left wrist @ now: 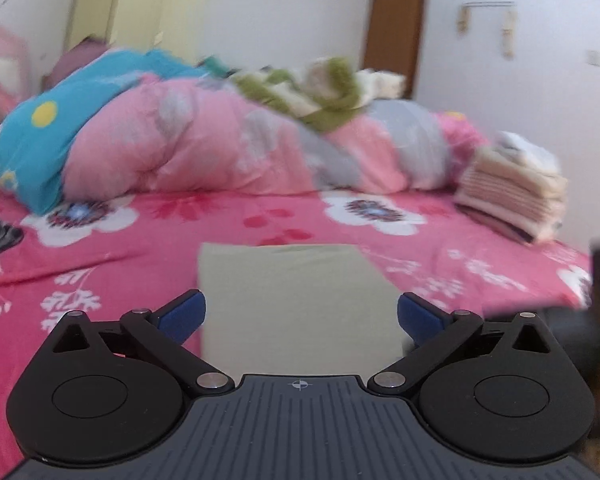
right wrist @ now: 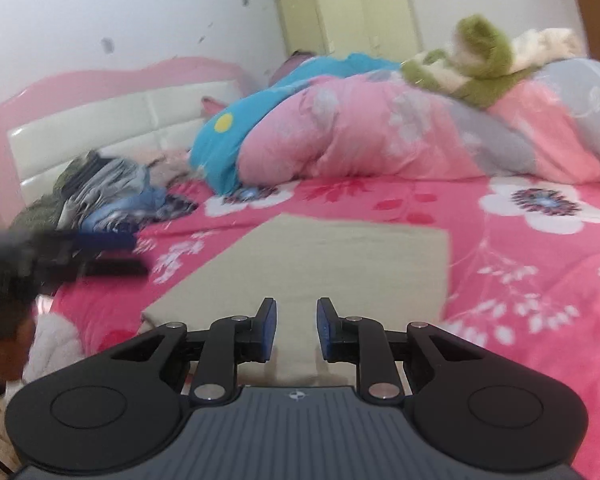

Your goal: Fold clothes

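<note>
A folded beige cloth (left wrist: 296, 296) lies flat on the pink floral bedsheet (left wrist: 100, 264), straight ahead of both grippers. My left gripper (left wrist: 300, 318) hovers over its near edge with the jaws spread wide and nothing between the blue pads (left wrist: 184, 316). In the right wrist view the same beige cloth (right wrist: 340, 264) shows below my right gripper (right wrist: 297, 328). Its blue pads (right wrist: 270, 326) stand a narrow gap apart with nothing pinched between them. The left gripper (right wrist: 92, 256) appears as a dark blur at the left of that view.
A stack of folded clothes (left wrist: 512, 196) sits at the right of the bed. Unfolded garments (right wrist: 112, 196) are heaped by the white headboard (right wrist: 100, 128). A bunched pink quilt (left wrist: 204, 144) with green and cream clothing (left wrist: 324, 92) on top fills the far side.
</note>
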`<state>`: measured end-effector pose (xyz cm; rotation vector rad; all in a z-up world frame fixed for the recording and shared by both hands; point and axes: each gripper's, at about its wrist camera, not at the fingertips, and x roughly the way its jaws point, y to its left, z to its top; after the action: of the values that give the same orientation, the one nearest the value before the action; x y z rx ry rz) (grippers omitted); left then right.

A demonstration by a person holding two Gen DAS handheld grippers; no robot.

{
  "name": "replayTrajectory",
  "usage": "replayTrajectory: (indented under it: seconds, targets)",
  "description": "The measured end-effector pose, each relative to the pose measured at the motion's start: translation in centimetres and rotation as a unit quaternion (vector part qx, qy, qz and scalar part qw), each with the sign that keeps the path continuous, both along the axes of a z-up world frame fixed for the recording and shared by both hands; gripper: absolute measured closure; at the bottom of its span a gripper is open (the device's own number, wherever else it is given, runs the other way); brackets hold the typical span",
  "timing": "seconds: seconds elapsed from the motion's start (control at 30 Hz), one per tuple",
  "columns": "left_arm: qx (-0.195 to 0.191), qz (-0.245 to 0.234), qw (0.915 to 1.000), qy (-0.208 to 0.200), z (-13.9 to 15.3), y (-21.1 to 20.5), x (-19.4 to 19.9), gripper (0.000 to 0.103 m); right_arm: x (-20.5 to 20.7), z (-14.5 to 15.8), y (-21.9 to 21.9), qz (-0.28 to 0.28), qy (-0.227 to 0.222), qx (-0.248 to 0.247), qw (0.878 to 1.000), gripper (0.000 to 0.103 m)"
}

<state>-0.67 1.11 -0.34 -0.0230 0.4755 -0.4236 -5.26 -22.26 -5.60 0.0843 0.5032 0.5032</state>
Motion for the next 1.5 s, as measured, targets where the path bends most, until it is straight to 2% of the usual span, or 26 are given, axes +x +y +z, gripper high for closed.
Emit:
replayTrajectory:
  seconds: [0.1,0.17,0.27,0.37,0.4,0.47,0.57,0.63,0.7,0.8,0.93,1.17,1.5]
  targets:
    - [0.02,0.057,0.9971,0.047,-0.4,0.2,3.0,0.0,-0.2,-1.2,0.9,0.002,0.026,-0.016,1.0,0.08]
    - [0.019,0.067,0.9946,0.077,-0.8,0.4,4.5,0.0,-0.5,-0.9,0.8,0.001,0.037,-0.014,0.999,0.08]
    - [0.037,0.075,0.9914,0.1,-1.2,0.3,6.0,0.0,-0.5,0.3,-0.8,-0.015,0.053,0.017,0.998,0.079]
    - [0.063,0.078,0.989,0.109,-1.4,-0.3,6.8,0.0,0.5,1.0,-3.5,-0.063,0.079,0.067,0.993,0.072]
    - [0.063,0.076,0.9885,0.114,-1.6,-0.4,7.0,0.0,1.0,1.0,-4.5,-0.079,0.09,0.088,0.989,0.067]
    - [0.059,0.071,0.9865,0.135,-2.2,-0.4,7.6,0.0,2.4,0.5,-6.2,-0.102,0.13,0.131,0.978,0.065]
    - [0.06,0.069,0.9815,0.168,-3.2,-0.6,8.4,0.0,4.5,-0.7,-8.2,-0.123,0.197,0.19,0.954,0.059]
    - [0.063,0.07,0.9785,0.183,-3.8,-0.8,8.7,0.0,5.3,-1.7,-9.0,-0.132,0.227,0.218,0.94,0.054]
    - [0.06,0.067,0.9784,0.187,-4.0,-0.9,8.8,0.0,6.0,-2.6,-9.7,-0.14,0.257,0.245,0.924,0.043]
    - [0.062,0.062,0.9779,0.19,-4.2,-1.0,8.8,0.0,7.0,-3.7,-9.8,-0.125,0.29,0.263,0.912,0.039]
    - [0.058,0.062,0.9766,0.198,-4.3,-1.0,9.0,0.0,8.6,-4.8,-9.3,-0.122,0.313,0.261,0.905,0.037]
    - [0.068,0.059,0.977,0.193,-4.2,-1.3,9.1,0.0,10.4,-4.6,-8.9,-0.122,0.318,0.261,0.903,0.034]
    - [0.083,0.058,0.9778,0.183,-4.2,-1.7,8.9,0.0,12.5,-4.8,-8.3,-0.102,0.325,0.271,0.9,0.017]
